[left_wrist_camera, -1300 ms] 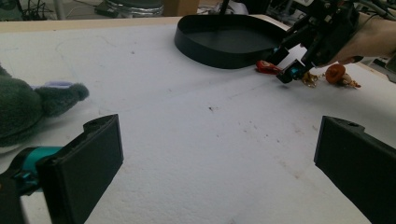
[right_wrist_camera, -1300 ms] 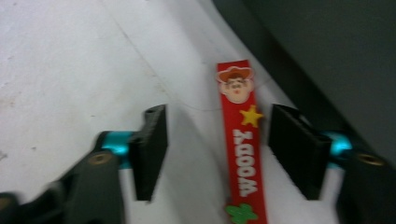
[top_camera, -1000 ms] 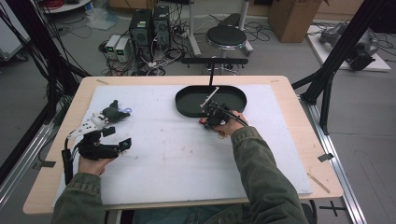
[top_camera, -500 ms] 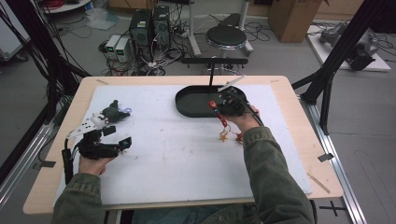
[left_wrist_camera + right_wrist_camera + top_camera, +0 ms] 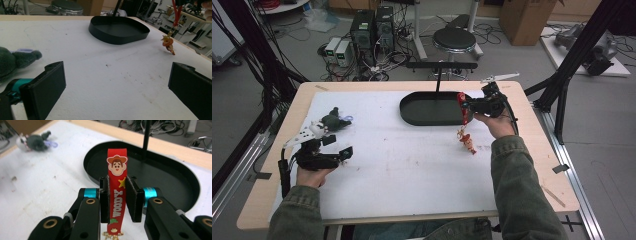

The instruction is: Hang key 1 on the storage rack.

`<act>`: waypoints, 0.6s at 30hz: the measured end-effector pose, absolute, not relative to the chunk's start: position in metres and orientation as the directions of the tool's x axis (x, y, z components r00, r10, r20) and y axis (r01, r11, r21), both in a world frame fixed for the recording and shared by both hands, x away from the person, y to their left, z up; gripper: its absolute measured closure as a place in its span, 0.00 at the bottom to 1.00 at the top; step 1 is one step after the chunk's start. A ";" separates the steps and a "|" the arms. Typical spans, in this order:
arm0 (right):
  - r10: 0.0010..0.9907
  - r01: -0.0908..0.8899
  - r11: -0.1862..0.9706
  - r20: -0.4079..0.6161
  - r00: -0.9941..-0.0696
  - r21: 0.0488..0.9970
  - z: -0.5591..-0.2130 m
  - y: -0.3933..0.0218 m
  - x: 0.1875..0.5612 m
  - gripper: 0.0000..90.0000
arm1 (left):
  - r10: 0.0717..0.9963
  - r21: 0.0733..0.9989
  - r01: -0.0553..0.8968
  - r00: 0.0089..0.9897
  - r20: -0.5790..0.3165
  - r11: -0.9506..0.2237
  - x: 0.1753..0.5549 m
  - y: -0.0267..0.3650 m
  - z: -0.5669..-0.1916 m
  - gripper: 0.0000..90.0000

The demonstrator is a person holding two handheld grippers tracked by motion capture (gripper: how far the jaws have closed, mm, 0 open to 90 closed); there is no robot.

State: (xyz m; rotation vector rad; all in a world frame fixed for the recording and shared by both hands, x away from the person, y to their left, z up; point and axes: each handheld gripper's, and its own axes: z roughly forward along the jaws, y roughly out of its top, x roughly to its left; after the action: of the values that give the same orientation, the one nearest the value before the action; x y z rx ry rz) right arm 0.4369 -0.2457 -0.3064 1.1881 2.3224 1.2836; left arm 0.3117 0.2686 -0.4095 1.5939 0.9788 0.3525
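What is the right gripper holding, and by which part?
The right gripper pinches the red fabric keychain strap near its lower middle, its small orange charm dangling.

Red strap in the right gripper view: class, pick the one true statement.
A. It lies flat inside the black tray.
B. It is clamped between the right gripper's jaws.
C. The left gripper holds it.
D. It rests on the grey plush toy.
B: the right gripper has its jaws closed on the red strap, which stands up between them in front of the black tray.
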 end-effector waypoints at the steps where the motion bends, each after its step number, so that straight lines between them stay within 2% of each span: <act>1: 0.746 0.534 0.273 0.175 -0.643 0.800 -0.304 -0.249 0.436 0.84 | 0.747 0.919 0.394 0.603 -0.279 0.025 0.312 0.269 -0.409 0.02; 7: 0.755 0.516 0.213 0.196 -0.626 0.830 -0.278 -0.257 0.431 0.84 | 0.747 0.919 0.394 0.603 -0.281 0.027 0.311 0.269 -0.409 0.02; 18: 0.768 0.522 0.152 0.232 -0.597 0.839 -0.252 -0.253 0.437 0.84 | 0.738 0.916 0.400 0.605 -0.298 0.041 0.314 0.268 -0.410 0.02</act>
State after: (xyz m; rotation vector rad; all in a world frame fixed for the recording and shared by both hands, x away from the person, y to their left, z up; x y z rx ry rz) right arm 0.4374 -0.2530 -0.2521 1.2545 2.1792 1.4214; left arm 0.3139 0.2675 -0.4103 1.5785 0.9794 0.3360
